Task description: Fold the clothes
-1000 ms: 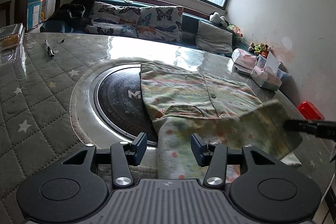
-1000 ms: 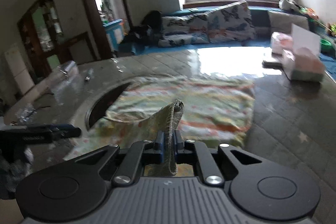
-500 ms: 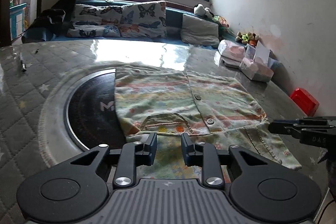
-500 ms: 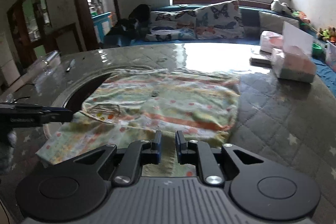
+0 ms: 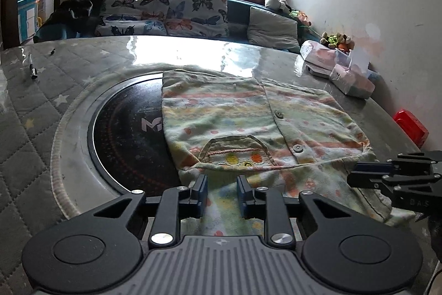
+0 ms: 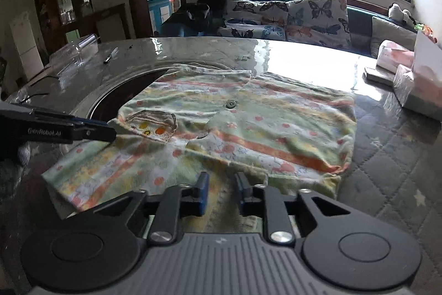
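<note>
The garment [image 5: 248,112], a small buttoned shirt in pale green with orange and pink stripes and dots, lies flat on the bench [image 5: 41,107], partly over the dark round inset [image 5: 129,129]. An embroidered pocket [image 5: 237,154] and two buttons face up. Its near sleeve or hem section lies folded across the near edge, slightly rumpled.

The left gripper [image 5: 219,192] hovers over the near fabric with jaws at a narrow gap, nothing pinched. The right gripper [image 6: 219,191] sits over the near right portion; its jaws are opening, with cloth beneath but none pressed between the pads.

Procedure, as judged: the fold just laid is being let go. Clear both jaws fully before lifting, so that no thread drags the layer back. Lift straight off the cloth. For the next fold, take both layers at the edge and keep the two grippers level to hold the crease straight.

Tissue boxes [image 5: 350,79] stand well apart at the far right.
</note>
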The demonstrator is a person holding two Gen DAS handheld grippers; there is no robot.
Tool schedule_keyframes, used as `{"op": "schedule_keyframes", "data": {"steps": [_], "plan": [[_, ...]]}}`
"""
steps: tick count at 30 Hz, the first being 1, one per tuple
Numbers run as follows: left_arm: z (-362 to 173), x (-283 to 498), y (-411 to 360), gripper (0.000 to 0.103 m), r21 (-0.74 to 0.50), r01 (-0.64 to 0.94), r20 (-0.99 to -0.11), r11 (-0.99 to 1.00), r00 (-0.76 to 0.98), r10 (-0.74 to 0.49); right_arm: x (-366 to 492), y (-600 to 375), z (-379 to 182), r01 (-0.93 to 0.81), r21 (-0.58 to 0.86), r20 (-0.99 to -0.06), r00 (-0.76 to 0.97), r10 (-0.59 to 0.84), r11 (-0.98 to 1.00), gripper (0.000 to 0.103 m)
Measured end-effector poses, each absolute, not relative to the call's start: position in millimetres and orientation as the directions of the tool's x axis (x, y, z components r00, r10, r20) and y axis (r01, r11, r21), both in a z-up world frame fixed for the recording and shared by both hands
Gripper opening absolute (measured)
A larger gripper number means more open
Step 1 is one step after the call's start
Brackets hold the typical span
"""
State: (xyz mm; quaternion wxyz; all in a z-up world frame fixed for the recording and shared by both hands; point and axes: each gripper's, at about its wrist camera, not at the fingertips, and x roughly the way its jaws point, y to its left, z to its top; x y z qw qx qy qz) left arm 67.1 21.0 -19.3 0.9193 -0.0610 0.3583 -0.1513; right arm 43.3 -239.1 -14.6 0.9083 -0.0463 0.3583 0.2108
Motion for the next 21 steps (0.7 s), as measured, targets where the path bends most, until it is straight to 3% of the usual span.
{"op": "schedule_keyframes", "data": {"steps": [21], "plan": [[-20.3, 6.0, 26.3, 0.027, -0.122, 0.297, -0.651, 0.947, 0.696, -0.302, -12.3, -256.1, -11.2, -0.467, 0.034, -0.695, 0.624, 0.357, 0.883, 0.025]]}}
